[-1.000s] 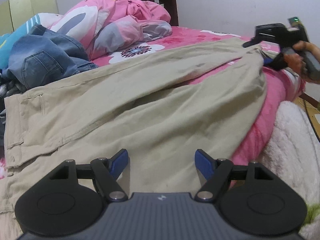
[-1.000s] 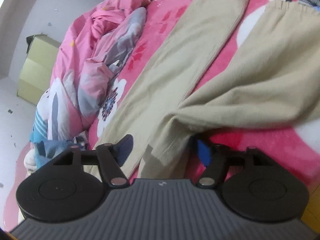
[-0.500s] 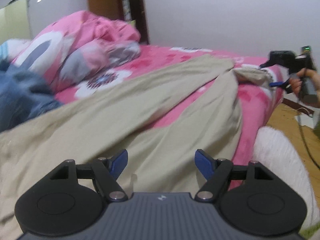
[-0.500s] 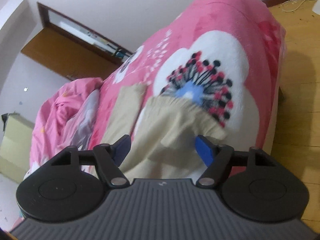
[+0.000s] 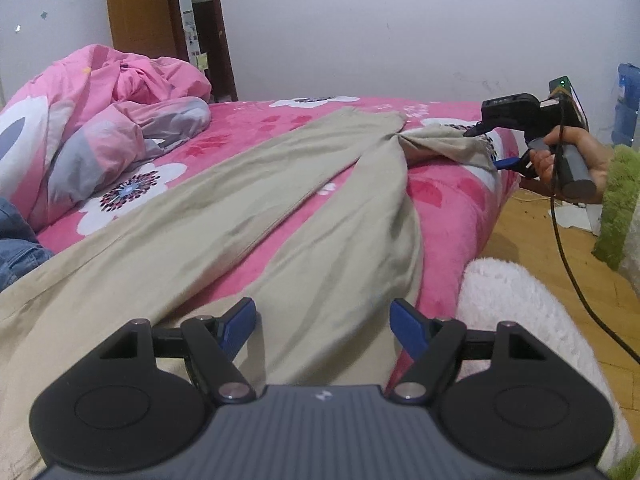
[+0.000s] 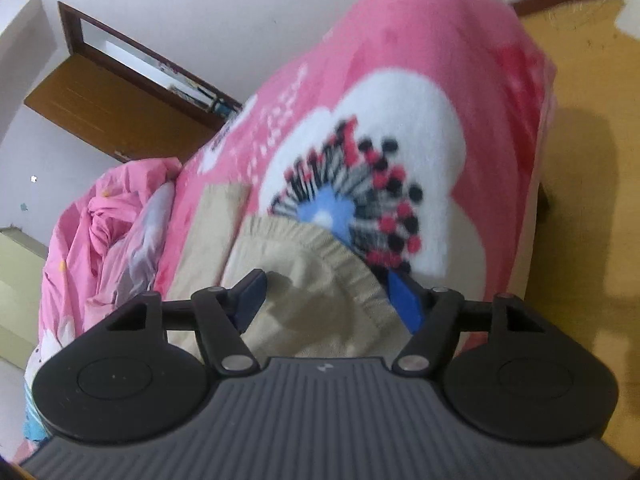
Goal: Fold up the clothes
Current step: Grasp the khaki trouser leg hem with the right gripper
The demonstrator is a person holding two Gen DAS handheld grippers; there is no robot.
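Since a second ago the right hand-held gripper point(image 6: 326, 300) has been sliding from mid-leg out to the cuff of the trousers point(image 5: 248, 216), and the near leg is now lying stretched toward the foot of the bed point(image 5: 452, 196). That suggests the legs are being straightened before a fold. The right fingers are standing spread, the hem point(image 6: 320, 248) lying between them, ungripped. The left hand-held gripper point(image 5: 322, 322) is hovering, jaws apart and empty, just above the upper trousers, near the bed's edge. The trousers are lying flat across the pink blanket.
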